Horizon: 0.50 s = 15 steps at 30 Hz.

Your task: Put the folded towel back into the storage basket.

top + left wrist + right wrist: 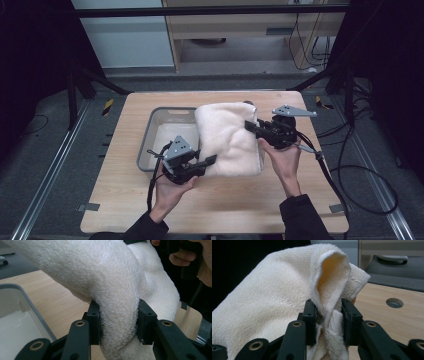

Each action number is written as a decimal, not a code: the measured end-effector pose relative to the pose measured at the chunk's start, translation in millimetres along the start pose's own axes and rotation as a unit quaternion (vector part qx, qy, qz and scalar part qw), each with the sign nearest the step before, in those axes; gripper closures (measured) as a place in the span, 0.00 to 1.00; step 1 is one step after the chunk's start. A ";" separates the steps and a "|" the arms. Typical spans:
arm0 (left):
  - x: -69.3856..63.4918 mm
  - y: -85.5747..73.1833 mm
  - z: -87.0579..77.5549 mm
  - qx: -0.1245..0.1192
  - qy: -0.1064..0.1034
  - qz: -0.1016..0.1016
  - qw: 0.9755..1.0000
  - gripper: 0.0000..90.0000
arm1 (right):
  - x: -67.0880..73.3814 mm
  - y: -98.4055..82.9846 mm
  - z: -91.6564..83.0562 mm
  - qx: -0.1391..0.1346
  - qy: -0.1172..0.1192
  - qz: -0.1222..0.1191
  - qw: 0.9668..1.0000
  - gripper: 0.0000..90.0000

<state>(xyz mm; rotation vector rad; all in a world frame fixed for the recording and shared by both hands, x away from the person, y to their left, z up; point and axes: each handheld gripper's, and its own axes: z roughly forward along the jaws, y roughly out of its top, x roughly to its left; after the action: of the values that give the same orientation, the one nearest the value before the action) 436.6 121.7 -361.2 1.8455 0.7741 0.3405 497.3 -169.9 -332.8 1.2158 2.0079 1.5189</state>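
A folded cream towel (227, 137) hangs lifted over the middle of the wooden table (125, 195), partly above a grey plastic bin (150, 131). My left gripper (212, 160) grips the towel's near left corner; in the left gripper view its pads press a thick fold of towel (120, 315). My right gripper (248, 125) is shut on the towel's far right edge, where a bunched hem (329, 315) is pinched between the jaws. A hand holds each gripper from below.
The grey bin stands left of centre, its bottom pale (15, 325). A round hole (394, 302) is set in the tabletop. Black cables (350, 170) trail off the right side. Dark frame posts stand at both far corners.
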 end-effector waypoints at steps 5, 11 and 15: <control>3.8 0.5 -4.2 -0.003 0.006 0.001 1.000 0.68 | 5.1 5.4 5.3 0.001 -0.001 -0.004 1.000 0.76; 10.0 2.2 -11.9 -0.007 0.012 -0.003 1.000 0.68 | 10.8 11.0 12.5 -0.001 0.004 -0.007 1.000 0.76; 14.9 3.2 -18.2 -0.010 0.017 -0.005 1.000 0.68 | 16.0 15.6 18.3 0.000 0.006 -0.011 1.000 0.76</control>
<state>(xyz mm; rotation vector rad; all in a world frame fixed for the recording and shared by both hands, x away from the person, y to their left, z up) 438.7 143.8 -352.7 1.8201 0.8004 0.3731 507.6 -145.1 -322.0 1.1840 2.0221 1.5187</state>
